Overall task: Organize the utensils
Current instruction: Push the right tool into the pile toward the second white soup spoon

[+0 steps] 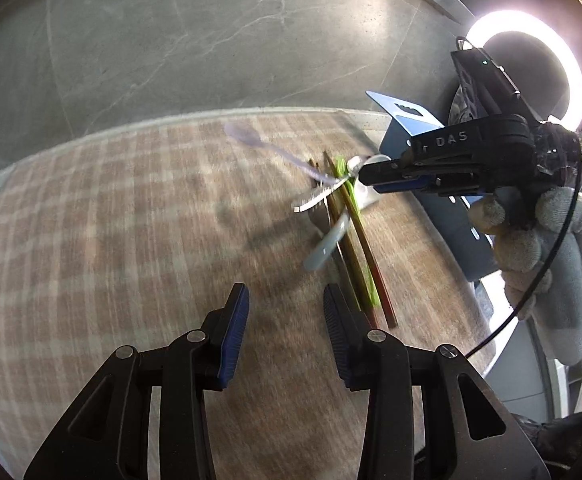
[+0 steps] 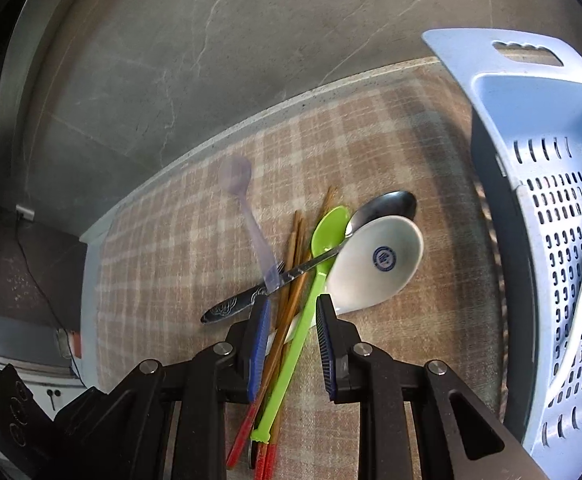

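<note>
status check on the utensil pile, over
Left claw open, empty. Right claw open astride green spoon. Metal spoon lies across it; basket alongside.

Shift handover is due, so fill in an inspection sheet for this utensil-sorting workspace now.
Surface: checked tablecloth, flat.
Job's things: green spoon, white ceramic spoon, metal spoon, lilac spoon and chopsticks lie in a crossed pile; the blue basket stands beside it.
Clutter: nothing seen.
Grippers: left hand-held gripper is open and empty, short of the pile; right hand-held gripper has its jaws apart astride the handles, no clamping visible.
Cables: black cable trails past the gloved hand.
Surroundings: grey marbled wall, lit ring light.
</note>
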A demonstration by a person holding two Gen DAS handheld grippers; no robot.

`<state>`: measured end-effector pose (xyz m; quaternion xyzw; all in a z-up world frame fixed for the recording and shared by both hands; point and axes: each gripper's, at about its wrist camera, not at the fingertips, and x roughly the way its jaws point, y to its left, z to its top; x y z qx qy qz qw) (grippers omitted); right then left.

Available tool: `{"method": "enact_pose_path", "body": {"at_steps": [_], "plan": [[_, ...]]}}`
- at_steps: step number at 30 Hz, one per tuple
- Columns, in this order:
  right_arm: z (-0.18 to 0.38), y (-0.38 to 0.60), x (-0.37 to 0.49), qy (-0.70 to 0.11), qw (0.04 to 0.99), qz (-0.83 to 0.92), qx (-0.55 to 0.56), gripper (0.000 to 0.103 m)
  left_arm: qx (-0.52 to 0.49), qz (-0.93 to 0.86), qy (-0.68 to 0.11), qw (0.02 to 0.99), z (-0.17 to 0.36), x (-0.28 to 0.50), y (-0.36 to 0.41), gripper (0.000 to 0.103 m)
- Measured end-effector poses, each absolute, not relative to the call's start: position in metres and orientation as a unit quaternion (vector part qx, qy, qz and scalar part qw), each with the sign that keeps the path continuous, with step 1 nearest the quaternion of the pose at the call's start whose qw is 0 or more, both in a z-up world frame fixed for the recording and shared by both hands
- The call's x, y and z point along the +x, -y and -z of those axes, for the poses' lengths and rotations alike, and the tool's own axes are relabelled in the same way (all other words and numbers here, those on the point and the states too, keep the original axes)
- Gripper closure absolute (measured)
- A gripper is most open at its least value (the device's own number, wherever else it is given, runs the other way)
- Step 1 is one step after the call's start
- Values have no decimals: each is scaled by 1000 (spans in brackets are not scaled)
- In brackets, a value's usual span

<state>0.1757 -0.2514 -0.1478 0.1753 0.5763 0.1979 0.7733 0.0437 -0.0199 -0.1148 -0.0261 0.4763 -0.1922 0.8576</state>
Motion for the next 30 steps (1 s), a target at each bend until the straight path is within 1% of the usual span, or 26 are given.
{"method": "enact_pose_path", "body": {"at_steps": [6, 10, 14, 17, 23, 30], "plan": [[133, 262, 189, -553, 794, -187, 167, 82, 6, 214, -477, 853, 116, 74, 38, 66], [136, 258, 192, -569, 784, -196, 151, 82, 12, 231, -478, 847, 116, 81, 45, 66], [149, 254, 186, -585, 772, -200, 147, 82, 10, 247, -494, 834, 130, 87, 49, 66], [156, 254, 181, -591, 770, -193, 145, 82, 5, 259, -509, 821, 145, 90, 53, 76], [164, 259, 172, -598, 763, -189, 156, 82, 7, 270, -518, 812, 156, 90, 60, 78], [169, 258, 157, -602, 757, -194, 162, 82, 21, 271, -519, 810, 162, 94, 69, 78]]}}
